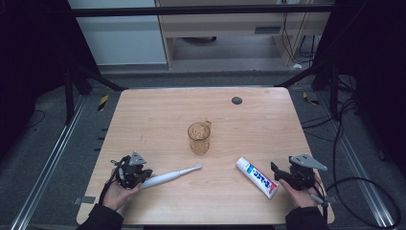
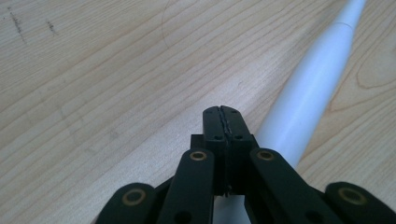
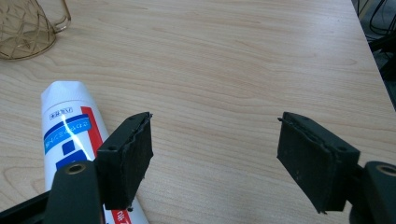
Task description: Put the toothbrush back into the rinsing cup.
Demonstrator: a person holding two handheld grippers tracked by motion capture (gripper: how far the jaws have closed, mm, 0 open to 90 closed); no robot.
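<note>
Toothbrush [image 1: 170, 177] lies on table [image 1: 158, 120], long axis running from left gripper [image 1: 135, 173] toward cup [image 1: 199, 137]; its handle sits just beside that gripper's pressed-together, empty jaws. Right gripper [image 1: 279, 173] spread wide beside toothpaste [image 1: 257, 178].

Left gripper [image 1: 133, 171] jaws closed; right gripper [image 1: 280, 173] jaws apart.

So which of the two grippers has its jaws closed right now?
The left gripper, beside the white electric toothbrush: its jaws meet with nothing between them. The right gripper, by the toothpaste tube, stands wide open.
</note>
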